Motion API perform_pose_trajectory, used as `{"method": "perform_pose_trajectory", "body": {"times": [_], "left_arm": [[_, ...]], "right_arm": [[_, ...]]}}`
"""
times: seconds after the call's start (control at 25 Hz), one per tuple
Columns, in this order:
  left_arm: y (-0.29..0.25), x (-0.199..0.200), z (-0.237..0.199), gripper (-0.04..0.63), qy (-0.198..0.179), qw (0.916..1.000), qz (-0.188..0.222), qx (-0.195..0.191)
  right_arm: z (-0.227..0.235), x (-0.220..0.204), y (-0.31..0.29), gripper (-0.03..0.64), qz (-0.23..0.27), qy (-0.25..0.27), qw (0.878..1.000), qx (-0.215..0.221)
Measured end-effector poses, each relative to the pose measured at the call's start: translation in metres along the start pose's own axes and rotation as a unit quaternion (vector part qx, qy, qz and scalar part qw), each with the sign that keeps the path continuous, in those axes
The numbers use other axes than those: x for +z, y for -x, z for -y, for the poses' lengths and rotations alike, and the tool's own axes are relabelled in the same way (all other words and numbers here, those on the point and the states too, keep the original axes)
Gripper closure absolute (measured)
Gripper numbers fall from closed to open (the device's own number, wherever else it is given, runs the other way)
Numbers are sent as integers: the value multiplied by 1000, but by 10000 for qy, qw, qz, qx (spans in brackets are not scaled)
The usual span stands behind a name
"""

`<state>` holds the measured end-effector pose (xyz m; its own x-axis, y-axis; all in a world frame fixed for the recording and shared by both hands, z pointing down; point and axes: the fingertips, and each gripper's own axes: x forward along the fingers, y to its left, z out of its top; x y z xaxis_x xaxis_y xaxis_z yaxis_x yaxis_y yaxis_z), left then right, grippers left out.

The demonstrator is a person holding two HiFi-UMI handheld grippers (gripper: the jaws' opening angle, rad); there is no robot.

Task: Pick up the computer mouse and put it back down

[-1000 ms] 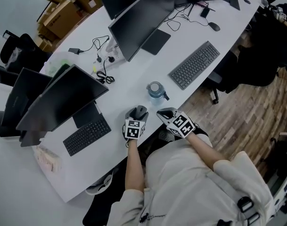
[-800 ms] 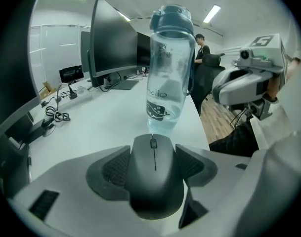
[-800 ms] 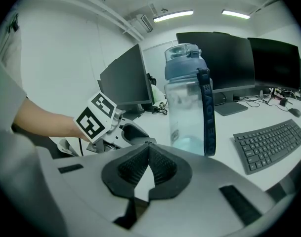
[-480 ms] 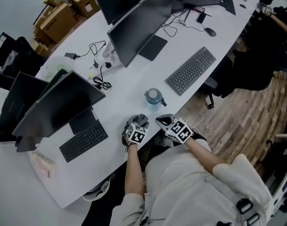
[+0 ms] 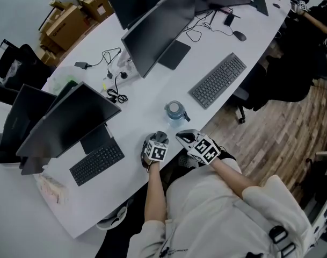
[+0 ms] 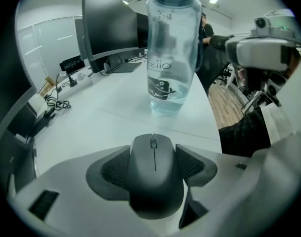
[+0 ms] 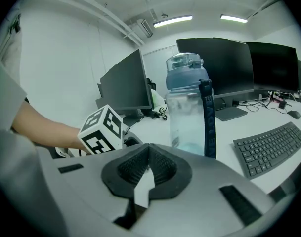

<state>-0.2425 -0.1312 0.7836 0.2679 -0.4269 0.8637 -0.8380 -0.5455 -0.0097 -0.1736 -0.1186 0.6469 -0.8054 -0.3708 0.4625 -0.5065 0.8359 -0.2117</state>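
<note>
Left gripper clamps the dark computer mouse between its pads, at the near edge of the white desk. Just beyond stands a clear water bottle with lettering that looks like "hello". Right gripper, jaws pressed together and empty, sits alongside.

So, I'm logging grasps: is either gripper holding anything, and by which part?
The left gripper holds the computer mouse by its two sides, a jaw pressed on each. The right gripper is shut on nothing.
</note>
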Motion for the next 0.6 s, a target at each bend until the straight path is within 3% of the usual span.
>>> {"method": "perform_pose_trajectory", "body": {"times": [0.36, 0.6], "left_arm": [[-3, -4, -3, 299, 482, 9987, -98, -92], [-6, -5, -4, 298, 460, 9988, 36, -136]], "right_arm": [[-6, 1, 2, 611, 24, -1, 10000, 76], [-5, -1, 6, 611, 6, -33, 10000, 64]]}}
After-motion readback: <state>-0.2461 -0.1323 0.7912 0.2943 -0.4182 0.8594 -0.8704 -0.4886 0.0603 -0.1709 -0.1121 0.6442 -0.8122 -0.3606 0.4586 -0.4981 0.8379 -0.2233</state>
